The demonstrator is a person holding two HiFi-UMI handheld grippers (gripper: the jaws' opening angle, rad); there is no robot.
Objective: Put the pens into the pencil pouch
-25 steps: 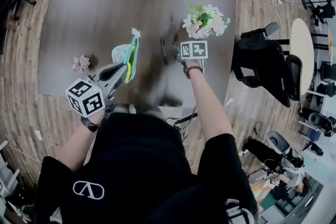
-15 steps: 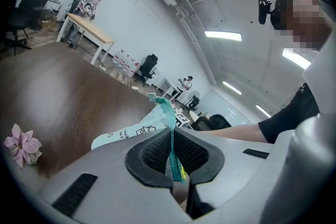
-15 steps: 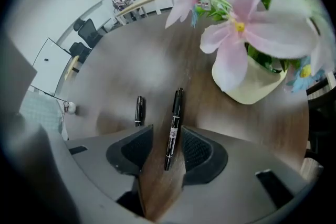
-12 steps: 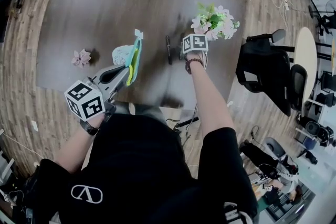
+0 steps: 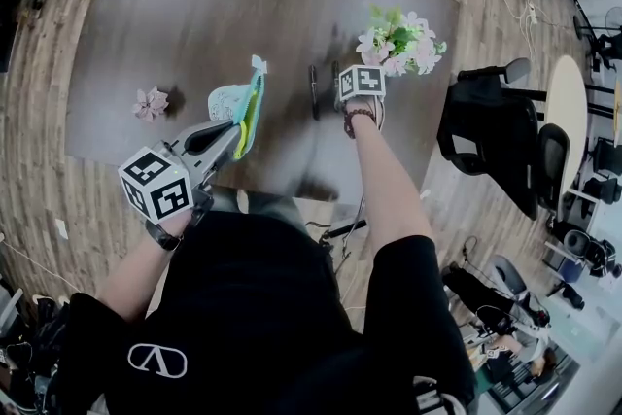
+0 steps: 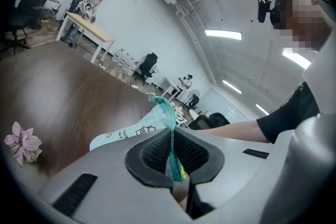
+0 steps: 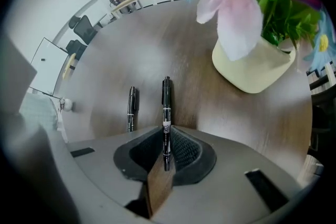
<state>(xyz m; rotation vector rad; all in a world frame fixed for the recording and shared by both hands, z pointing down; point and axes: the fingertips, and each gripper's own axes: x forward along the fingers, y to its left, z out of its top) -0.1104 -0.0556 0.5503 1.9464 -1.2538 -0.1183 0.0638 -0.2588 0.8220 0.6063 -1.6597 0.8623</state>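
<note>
Left tongs (image 6: pixel 173 132) are pressed together on the zip edge of the pencil pouch (image 6: pixel 122 135). The pouch sticks out ahead of the tips, stood on edge; can't tell how wide the mouth is or whether its bottom rests on the table (image 6: pixel 63 92). Right tongs (image 7: pixel 167 132) are pinching the rear end of a pen (image 7: pixel 166 102), and most of the barrel runs straight out past the tips, on or just over the wood, unclear which. The second pen (image 7: pixel 131 107) lies just left of the gripped one, parallel, not touching. The flower pot (image 7: pixel 256 68) is ahead-right of the right tongs, near. Step in hand, as I read it: carry the first pen to the pouch. Lift straight up before swinging left, so the overhang clears the second pen and the petals. The grip is far back, so expect droop or swivel; go slow. Lead with the free tip, tilt the pouch mouth toward the right tongs, and release only once most of the barrel is inside.
</note>
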